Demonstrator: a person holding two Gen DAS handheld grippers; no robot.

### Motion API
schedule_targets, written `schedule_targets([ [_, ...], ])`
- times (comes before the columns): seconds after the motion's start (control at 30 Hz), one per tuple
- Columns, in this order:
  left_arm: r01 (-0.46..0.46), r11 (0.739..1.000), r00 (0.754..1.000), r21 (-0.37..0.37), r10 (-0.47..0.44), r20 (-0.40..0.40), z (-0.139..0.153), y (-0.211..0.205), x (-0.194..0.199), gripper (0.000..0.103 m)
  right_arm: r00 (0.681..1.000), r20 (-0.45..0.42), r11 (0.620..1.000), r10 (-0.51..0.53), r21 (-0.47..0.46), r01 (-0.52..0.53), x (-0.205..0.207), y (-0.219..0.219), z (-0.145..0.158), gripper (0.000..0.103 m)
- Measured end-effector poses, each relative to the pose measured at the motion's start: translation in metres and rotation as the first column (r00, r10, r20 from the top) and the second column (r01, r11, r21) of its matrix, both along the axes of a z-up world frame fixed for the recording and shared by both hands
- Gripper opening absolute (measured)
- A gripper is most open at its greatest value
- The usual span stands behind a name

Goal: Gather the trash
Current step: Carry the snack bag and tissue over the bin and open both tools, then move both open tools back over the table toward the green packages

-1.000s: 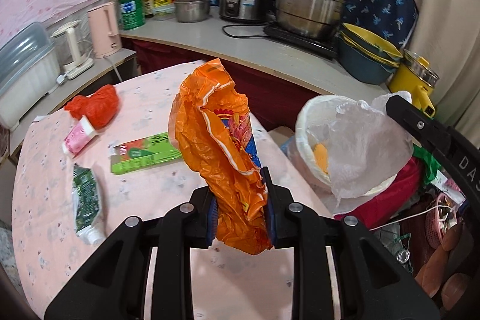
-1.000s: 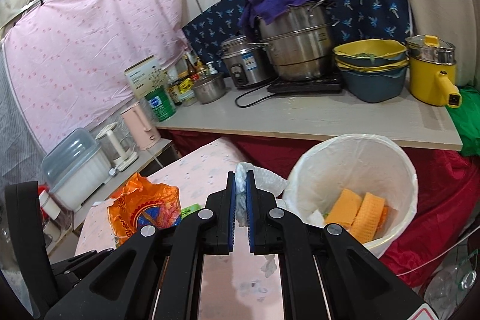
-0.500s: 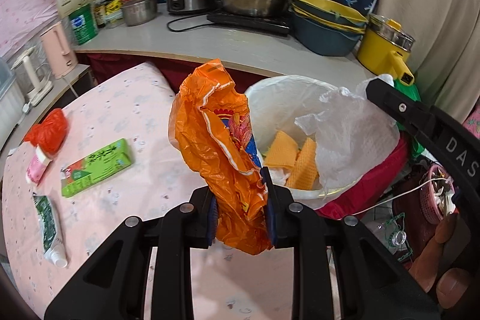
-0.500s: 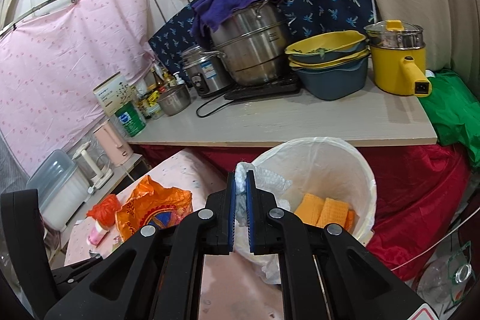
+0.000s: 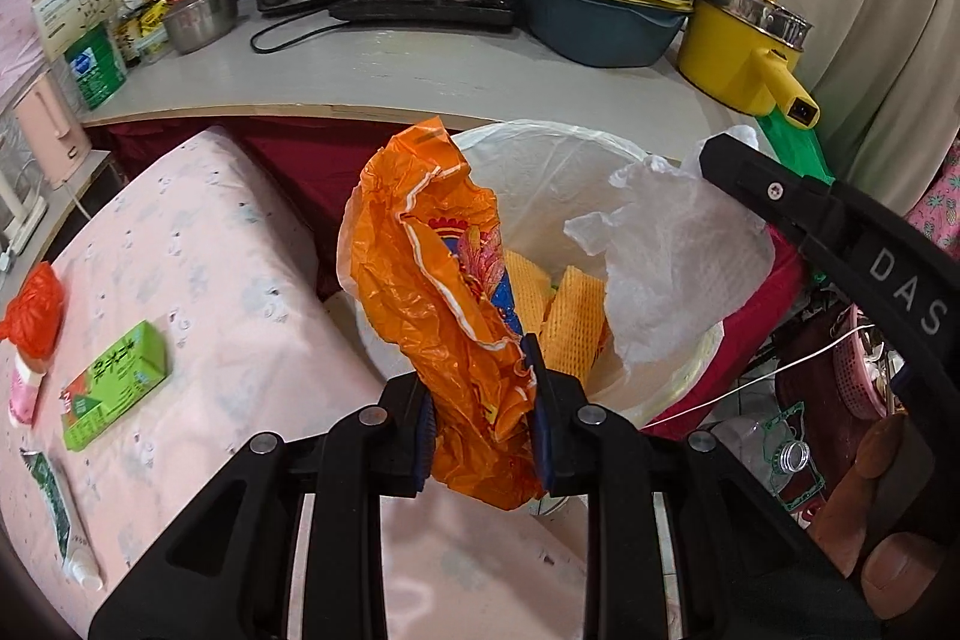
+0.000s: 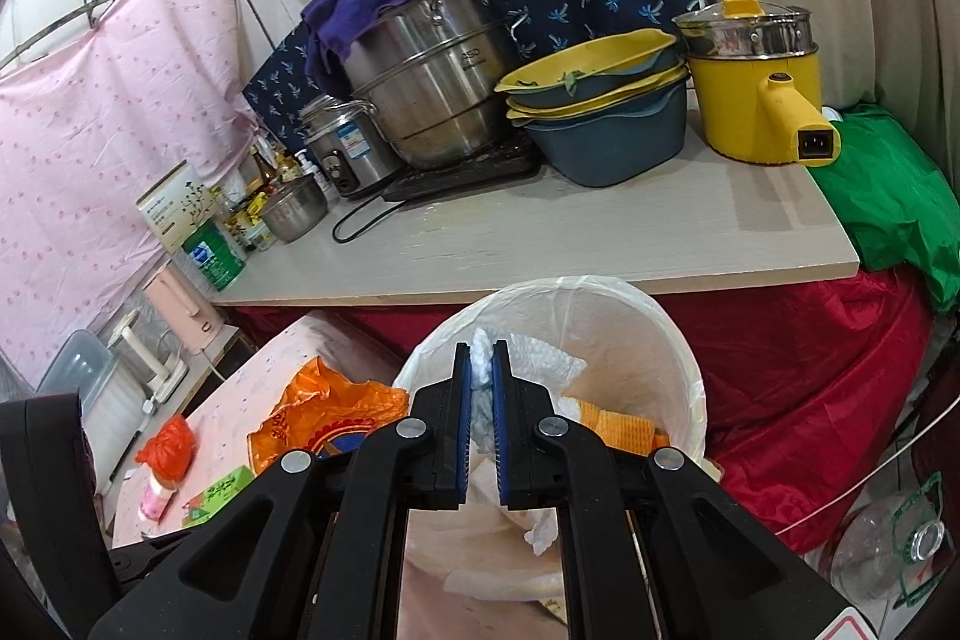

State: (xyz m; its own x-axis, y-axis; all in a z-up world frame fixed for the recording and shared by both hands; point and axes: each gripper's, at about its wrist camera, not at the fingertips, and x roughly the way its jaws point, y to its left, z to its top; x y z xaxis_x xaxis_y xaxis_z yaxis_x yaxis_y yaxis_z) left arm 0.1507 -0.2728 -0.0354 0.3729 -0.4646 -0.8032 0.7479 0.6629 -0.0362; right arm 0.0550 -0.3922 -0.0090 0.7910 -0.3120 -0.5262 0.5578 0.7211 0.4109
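Left wrist: lined bin [image 5: 558, 142] holds yellow foam pieces [image 5: 570, 328]; left claw [image 5: 483, 424] clamps orange wrapper [image 5: 432, 268].

**Black claws, blue pads, silver screws**

The left claw [image 5: 483, 415] is filling the bottom of its own view now: matte black plastic arms fanning out in angular struts, with triangular cut-outs showing near the base. Round silver screw heads are glinting at each joint, four across. Blue ridged pads [image 5: 424, 424] are lining the inner faces of its fingers. Over on the right edge of that view, the right claw [image 6: 478, 421] is showing its side as a long black bar, carrying white letters "DAS" and a cross-head screw. From its own camera it is looking identical: black struts, silver screws, blue pads [image 6: 461, 418], plus a red-and-white label peeking in at the bottom right corner.
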Motion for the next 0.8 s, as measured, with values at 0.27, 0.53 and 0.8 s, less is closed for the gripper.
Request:
schedule_targets([
  [0.27, 0.017, 1.0, 0.999, 0.005, -0.017, -0.031, -0.014, -0.023, 0.012, 0.025, 1.0, -0.019, 1.0, -0.018, 0.015, 0.018, 0.015, -0.023, -0.011, 0.006],
  [0.53, -0.017, 1.0, 0.999, -0.016, 0.017, -0.047, -0.018, -0.029, 0.021, 0.046, 0.999, -0.02, 0.999, -0.028, 0.016, 0.028, 0.02, -0.033, -0.013, 0.012],
  [0.8, -0.034, 0.999, 0.998, -0.02, 0.033, -0.05, -0.014, -0.021, 0.023, 0.049, 0.999, -0.014, 0.999, -0.04, 0.014, 0.04, 0.015, -0.029, -0.008, 0.021],
])
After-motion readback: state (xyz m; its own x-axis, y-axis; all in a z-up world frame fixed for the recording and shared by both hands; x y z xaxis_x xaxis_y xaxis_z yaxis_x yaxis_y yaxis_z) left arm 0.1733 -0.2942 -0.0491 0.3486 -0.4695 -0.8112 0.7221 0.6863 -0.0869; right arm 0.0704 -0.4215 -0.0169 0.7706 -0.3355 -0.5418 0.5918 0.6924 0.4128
